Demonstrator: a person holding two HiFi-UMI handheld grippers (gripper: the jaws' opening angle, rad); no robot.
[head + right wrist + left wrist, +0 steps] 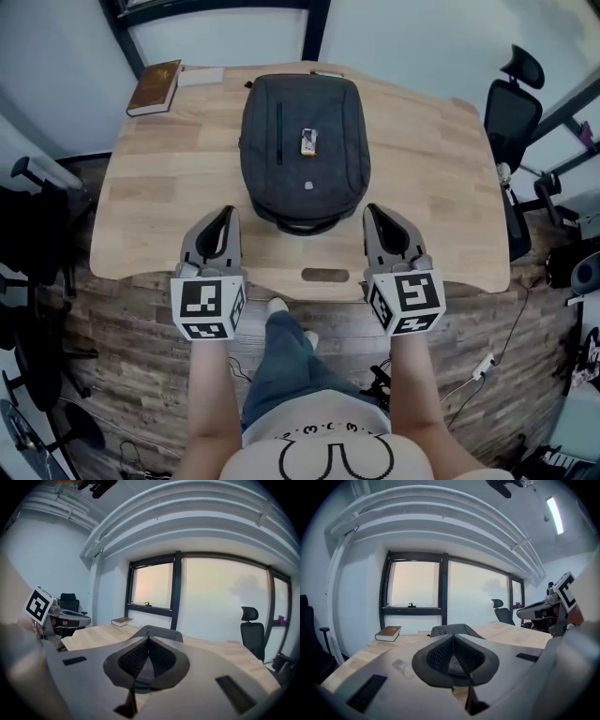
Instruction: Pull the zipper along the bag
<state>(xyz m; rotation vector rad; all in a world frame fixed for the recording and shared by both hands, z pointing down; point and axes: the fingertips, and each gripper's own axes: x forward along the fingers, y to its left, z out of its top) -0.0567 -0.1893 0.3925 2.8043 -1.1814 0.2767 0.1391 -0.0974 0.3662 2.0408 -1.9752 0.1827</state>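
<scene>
A dark grey backpack [305,150] lies flat on the middle of the wooden table [422,187], with a zipper line [278,131] down its front and a small tag [308,142]. My left gripper [226,215] hovers over the table's near edge, left of the bag's near end, shut and empty. At the same height on the bag's other side is my right gripper [374,211], also shut with nothing in it. In the left gripper view the closed pads [453,638] point at the backpack [452,630]. The right gripper view has the same closed pads [148,640] before the bag [157,631].
A brown book [155,86] and a white flat item [202,77] lie at the far left corner. A black office chair [511,108] stands right of the table. A slot [325,276] is cut near the table's front edge. Cables and gear cover the floor at both sides.
</scene>
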